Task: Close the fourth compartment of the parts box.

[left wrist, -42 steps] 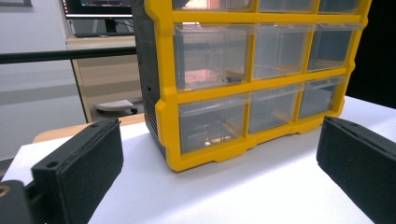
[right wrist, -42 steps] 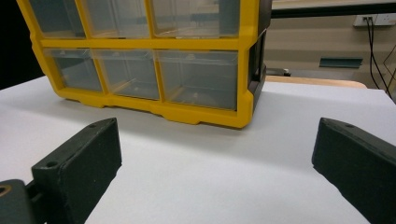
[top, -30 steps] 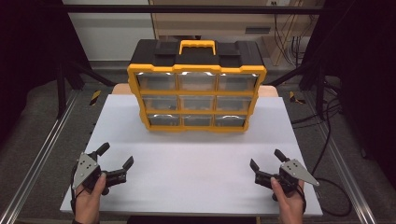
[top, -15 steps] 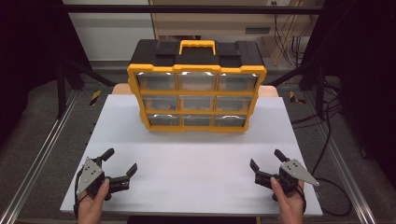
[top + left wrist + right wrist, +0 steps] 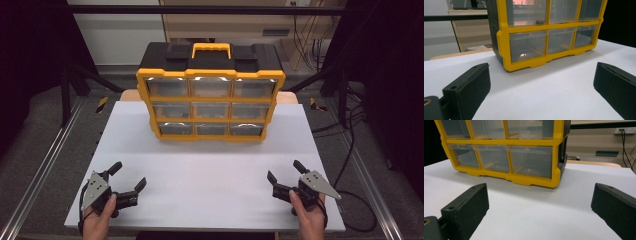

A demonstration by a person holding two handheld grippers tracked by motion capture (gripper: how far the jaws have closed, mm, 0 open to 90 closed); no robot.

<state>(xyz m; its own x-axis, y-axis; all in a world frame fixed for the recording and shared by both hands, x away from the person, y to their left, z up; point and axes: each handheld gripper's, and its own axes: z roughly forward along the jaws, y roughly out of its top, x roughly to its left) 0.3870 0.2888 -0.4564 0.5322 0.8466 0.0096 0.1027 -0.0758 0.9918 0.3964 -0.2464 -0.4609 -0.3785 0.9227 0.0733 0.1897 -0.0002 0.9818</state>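
Note:
A yellow and black drawer cabinet point(image 5: 210, 92) with clear drawers and a yellow handle stands upright at the back middle of the white table point(image 5: 210, 175). My left gripper point(image 5: 128, 176) rests open near the front left corner, held by a hand, nothing between its jaws. At the front right, my right gripper point(image 5: 286, 170) is open and empty too. In the left gripper view the cabinet point(image 5: 549, 32) stands ahead, its bottom-left drawer holding a small pale item point(image 5: 522, 54). The right gripper view faces the cabinet's lower right corner point(image 5: 554, 182).
Metal rails point(image 5: 37, 175) run along both sides of the table. Black cables point(image 5: 350, 145) trail on the floor at the right. A wooden board edge point(image 5: 130, 95) shows behind the table. Bare white surface lies between the grippers and the cabinet.
My left gripper has slid right and slightly toward the front edge, turning its jaws more to the right. The right gripper has stayed put.

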